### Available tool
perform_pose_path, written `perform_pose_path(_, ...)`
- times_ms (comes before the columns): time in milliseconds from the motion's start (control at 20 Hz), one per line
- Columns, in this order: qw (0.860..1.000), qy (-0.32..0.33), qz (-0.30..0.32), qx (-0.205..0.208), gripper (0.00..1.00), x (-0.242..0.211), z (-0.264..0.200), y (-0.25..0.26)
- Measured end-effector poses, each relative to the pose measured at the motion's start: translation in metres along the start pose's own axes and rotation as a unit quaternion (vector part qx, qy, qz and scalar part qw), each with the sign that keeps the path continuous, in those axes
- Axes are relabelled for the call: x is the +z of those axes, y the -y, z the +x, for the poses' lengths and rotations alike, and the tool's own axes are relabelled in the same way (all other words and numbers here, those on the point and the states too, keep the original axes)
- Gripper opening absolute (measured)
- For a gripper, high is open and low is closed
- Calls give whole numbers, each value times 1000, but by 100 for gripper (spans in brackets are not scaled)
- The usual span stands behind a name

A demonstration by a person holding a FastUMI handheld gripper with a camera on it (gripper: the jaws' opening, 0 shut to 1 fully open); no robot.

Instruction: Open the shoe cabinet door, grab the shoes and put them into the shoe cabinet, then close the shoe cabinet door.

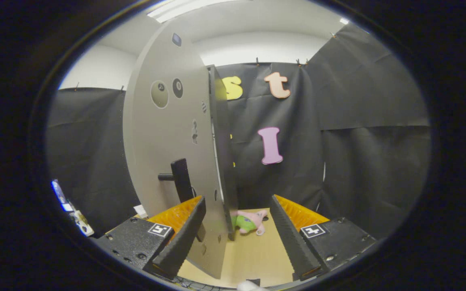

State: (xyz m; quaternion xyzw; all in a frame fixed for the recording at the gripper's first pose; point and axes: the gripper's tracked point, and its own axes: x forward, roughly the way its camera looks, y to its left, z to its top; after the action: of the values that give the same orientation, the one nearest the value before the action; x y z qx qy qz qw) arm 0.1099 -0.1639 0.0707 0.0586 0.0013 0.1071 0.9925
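Observation:
The grey shoe cabinet door (164, 137) stands swung out towards me, almost edge-on, and its lower front edge comes down between my fingers. Its black bar handle (181, 180) sits just beyond my left finger (184, 234). Behind the door's edge is the dark cabinet side (221, 153). My gripper (238, 202) is open, with the fingers wide apart and pressing on nothing. A pink and green plush thing (250, 221), possibly a slipper, lies on the wooden table (253, 254) beyond the fingers, next to the cabinet's foot.
Black cloth walls close the booth behind and to the right. Small bright objects (75, 214) sit low on the left, past the left finger. A white item (249, 286) shows at the table's near edge.

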Motion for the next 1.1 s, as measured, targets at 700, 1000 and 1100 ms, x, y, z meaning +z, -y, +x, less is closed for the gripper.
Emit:
perform_pose_path(700, 1000, -7, -22, 8, 97, -3, 7, -44)
perform_pose_path(1000, 1000, -5, -19, -21, 97, -11, 8, -93)
perform_pose_path(1100, 1000, -3, -18, -25, 97, -13, 13, -111)
